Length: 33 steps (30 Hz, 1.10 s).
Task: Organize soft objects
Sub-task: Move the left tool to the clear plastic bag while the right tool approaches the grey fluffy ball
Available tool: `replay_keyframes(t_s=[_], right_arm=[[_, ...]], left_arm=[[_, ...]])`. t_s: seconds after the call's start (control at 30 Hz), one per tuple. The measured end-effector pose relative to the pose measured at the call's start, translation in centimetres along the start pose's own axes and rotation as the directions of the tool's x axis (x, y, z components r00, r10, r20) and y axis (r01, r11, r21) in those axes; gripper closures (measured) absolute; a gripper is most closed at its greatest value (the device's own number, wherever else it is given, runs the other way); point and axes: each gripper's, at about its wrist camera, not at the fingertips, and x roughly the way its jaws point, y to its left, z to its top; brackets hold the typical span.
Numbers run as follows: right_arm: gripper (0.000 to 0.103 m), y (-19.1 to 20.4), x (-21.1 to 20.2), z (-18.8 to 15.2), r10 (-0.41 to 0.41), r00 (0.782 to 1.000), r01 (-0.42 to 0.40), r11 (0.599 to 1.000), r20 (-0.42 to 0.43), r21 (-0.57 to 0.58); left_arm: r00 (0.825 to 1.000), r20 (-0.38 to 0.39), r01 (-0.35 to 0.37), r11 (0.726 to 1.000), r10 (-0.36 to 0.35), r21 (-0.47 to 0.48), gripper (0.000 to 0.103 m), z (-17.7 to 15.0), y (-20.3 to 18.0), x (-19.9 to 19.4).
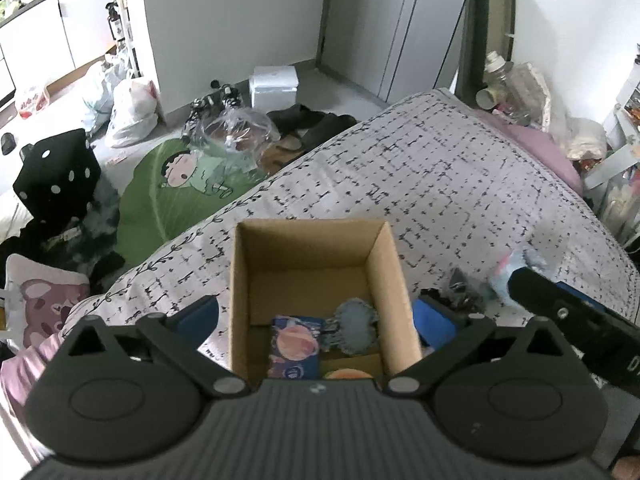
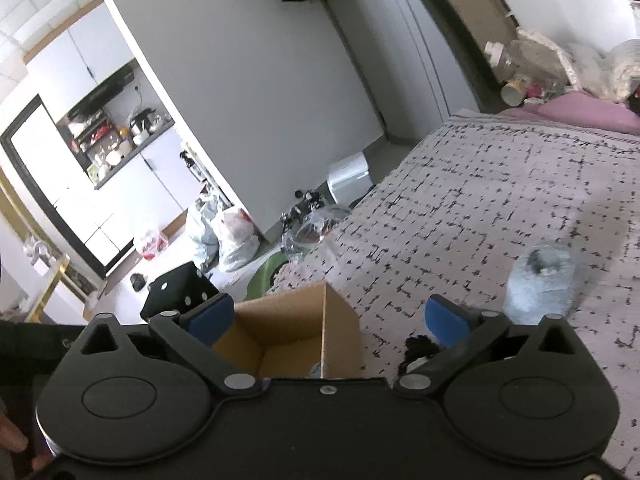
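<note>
An open cardboard box [image 1: 312,252] stands on the patterned bedspread [image 1: 420,184]. Inside lie a planet-print soft pack [image 1: 296,344], a grey-blue fuzzy piece [image 1: 354,326] and an orange item [image 1: 346,374]. My left gripper [image 1: 316,320] is open and empty, its blue pads straddling the box from above. My right gripper [image 2: 328,316] is open and empty above the box's right wall [image 2: 340,328]. A pale blue plush toy [image 2: 540,280] lies on the bed to the right; it also shows in the left wrist view [image 1: 516,268]. A small black item [image 2: 418,348] lies by the right pad.
The bed edge drops left to a cluttered floor: green cartoon cushion [image 1: 176,188], black dice cushion [image 1: 56,176], plastic bags [image 1: 128,112], white box [image 1: 274,84]. Bottles and bags [image 1: 512,88] crowd the bed's far end. The right gripper's body [image 1: 576,320] shows at right.
</note>
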Motion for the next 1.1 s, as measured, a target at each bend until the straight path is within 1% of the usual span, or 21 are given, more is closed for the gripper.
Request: replay_keyframes(t_s=[0.23, 0.33, 0.53, 0.67, 0.87, 1.1], right_arm=[[0.000, -1.9, -2.1, 0.9, -0.024, 1.000, 0.024, 0.999, 0.020, 0.029], [0.000, -2.8, -2.8, 1.2, -0.032, 0.999, 0.031, 0.999, 0.026, 0.041], [0.000, -4.6, -4.3, 2.1, -0.045, 0.998, 0.043, 0.997, 0.032, 0.061], [0.000, -6.1, -5.2, 2.6, -0.050, 0.998, 0.046, 0.995, 0.040, 0.089], [0.000, -8.3, -6.1, 3.1, -0.059, 0.997, 0.054, 0.990, 0.039, 0.129], [0.000, -11.2, -7.3, 3.7, -0.068, 0.997, 0.063, 0.979, 0.022, 0.195]], left_arm=[[0.999, 0.035, 0.028, 1.000, -0.028, 0.008, 0.000, -0.1, -2.4, -1.3], [0.998, 0.049, 0.026, 1.000, -0.027, 0.018, 0.000, 0.0, -3.5, -1.7], [0.997, 0.058, 0.046, 0.999, -0.047, 0.027, 0.000, -0.1, -5.7, -2.2], [0.996, 0.068, 0.050, 0.999, -0.051, 0.015, 0.000, 0.1, -6.9, -2.5], [0.995, 0.081, 0.053, 0.998, -0.055, 0.029, 0.000, 0.2, -9.0, -2.8], [0.997, 0.073, 0.015, 1.000, -0.017, 0.027, 0.001, 0.2, -11.6, -2.2]])
